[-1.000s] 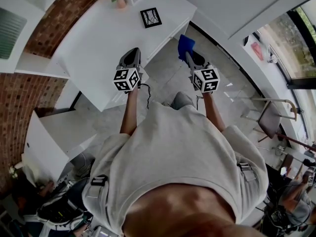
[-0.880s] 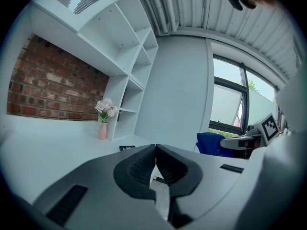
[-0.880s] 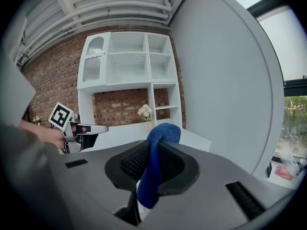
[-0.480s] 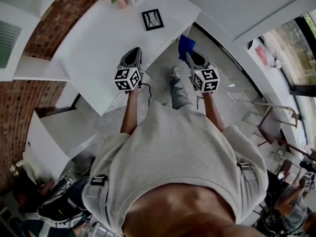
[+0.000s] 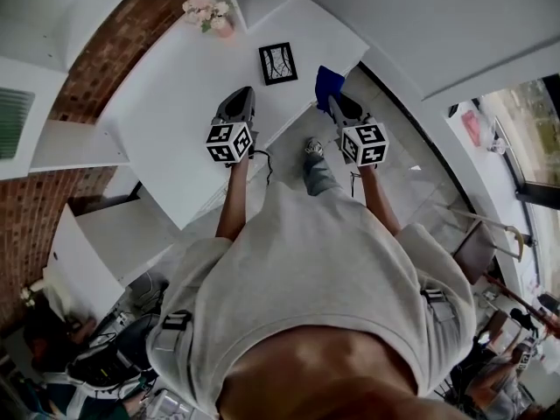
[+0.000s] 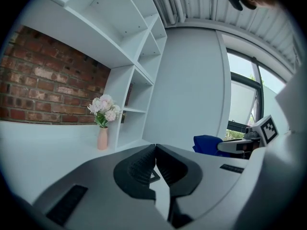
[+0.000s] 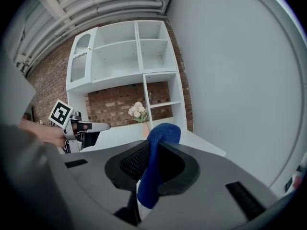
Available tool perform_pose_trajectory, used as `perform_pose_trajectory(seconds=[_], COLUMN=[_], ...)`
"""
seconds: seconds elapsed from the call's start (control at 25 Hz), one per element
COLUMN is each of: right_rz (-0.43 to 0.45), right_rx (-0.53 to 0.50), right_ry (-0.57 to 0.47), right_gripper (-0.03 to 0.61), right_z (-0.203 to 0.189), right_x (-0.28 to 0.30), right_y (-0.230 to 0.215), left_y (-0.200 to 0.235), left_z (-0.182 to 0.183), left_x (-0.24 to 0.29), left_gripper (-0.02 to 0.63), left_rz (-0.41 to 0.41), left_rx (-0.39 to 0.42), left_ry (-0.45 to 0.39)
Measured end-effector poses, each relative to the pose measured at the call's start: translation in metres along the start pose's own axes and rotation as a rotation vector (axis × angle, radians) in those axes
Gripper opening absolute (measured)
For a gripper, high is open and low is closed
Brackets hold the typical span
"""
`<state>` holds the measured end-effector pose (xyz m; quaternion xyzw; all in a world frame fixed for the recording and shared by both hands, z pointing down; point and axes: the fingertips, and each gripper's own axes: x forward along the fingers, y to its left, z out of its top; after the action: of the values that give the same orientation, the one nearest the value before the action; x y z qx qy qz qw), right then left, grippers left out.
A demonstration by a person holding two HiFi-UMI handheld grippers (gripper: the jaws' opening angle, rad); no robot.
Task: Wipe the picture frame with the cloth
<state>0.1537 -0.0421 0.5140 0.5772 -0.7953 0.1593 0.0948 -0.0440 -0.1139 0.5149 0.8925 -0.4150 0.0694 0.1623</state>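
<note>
1. The picture frame (image 5: 277, 63) is on the white table (image 5: 175, 86), at about 1 o'clock from the left gripper (image 5: 241, 94) and 10 o'clock from the right gripper (image 5: 337, 101). Neither gripper touches it.
2. The left gripper (image 6: 155, 147) has its jaws pressed together with nothing between them. The right gripper (image 7: 152, 152) has its jaws clenched on the blue cloth (image 7: 163, 133).
3. Risk: the frame looks thin and light, so I think one wiping stroke can push it over the smooth table if the left gripper does not steady it.
4. Risk: a stroke toward 11 o'clock goes in the direction of the pink vase (image 5: 224, 26) with pale flowers, which could tip over.
5. Risk: only a short fold of cloth stands out past the jaws. If the angle is too flat, the hard jaw tips may scratch the front of the frame, or the cloth may slide out.
6. Materials: the cloth is thick and fuzzy, soft like a towel. The frame is a rectangle with a narrow black border around a pale picture with dark lines. I cannot tell whether it lies flat or leans. The jaw pads are dark and ribbed.
</note>
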Motion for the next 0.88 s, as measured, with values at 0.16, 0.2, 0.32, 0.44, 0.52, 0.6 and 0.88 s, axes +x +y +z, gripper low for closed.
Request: perform_pose_trajectory(seconds=[0.16,0.2,0.32,0.44,0.52,0.6,0.88], right_rz=[0.044,0.056,0.088,0.111,0.128,0.146,0.202], right_rx=[-0.02,-0.025,-0.036,-0.039,-0.038,-0.038,-0.038], right_ry=[0.001,0.001,0.002,0.002,0.005,0.007,0.007], right_gripper=[0.061,0.061,0.061,0.061,0.061,0.061,0.061], right_z=[0.029,0.035,0.05,0.06,0.066,0.072,0.088], right_x=[0.041,0.05,0.077,0.101,0.116,0.13,0.176], right_y=[-0.023,-0.028,-0.043,-0.06,-0.069,-0.077,-0.104], left_y=[0.018,0.023,0.036,0.044,0.049,0.054,0.072], left_z=[0.025,0.03,0.04,0.05,0.055,0.06,0.076], left_x=[0.031,0.038,0.059,0.079,0.091,0.103,0.14], left_gripper=[0.017,0.017,0.017,0.017,0.017,0.017,0.017], left_rz=[0.045,0.057,0.089,0.114,0.129,0.143,0.197], left_rx=[-0.01,-0.013,-0.024,-0.029,-0.028,-0.025,-0.025], left_ry=[-0.017,-0.019,-0.026,-0.029,-0.027,-0.025,-0.026])
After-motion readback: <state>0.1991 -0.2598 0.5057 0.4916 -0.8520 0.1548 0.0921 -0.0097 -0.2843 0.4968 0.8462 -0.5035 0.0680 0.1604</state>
